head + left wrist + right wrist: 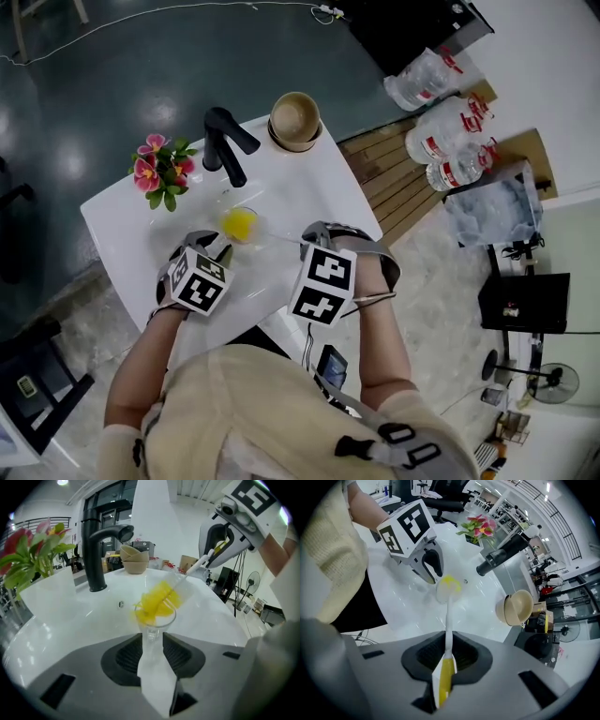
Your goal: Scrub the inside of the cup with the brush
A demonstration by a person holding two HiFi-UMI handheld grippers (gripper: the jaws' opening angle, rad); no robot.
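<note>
1. Left gripper view: your left gripper [152, 641] is released. Its jaws stand spread, and the clear cup [154, 620] is upright in the gap between the pads, not clamped.
2. The cup is in the white sink [70, 620], on your side of the black faucet [96, 550] and near its base.
3. The brush [159, 602] has its yellow bristle head down inside the cup. Its white handle slants up out of the rim and away to the right of the faucet.
4. Your right gripper [446, 660] is clenched on that handle, the jaws pinching it where the white shaft meets the yellow grip. It hangs right of the faucet, nearer you than the spout.
5. Left of the faucet, pink flowers [28, 550] with green leaves stand at the sink's edge.
6. Beyond the faucet and to its right, tan bowls [134, 558] are stacked on the far rim.
</note>
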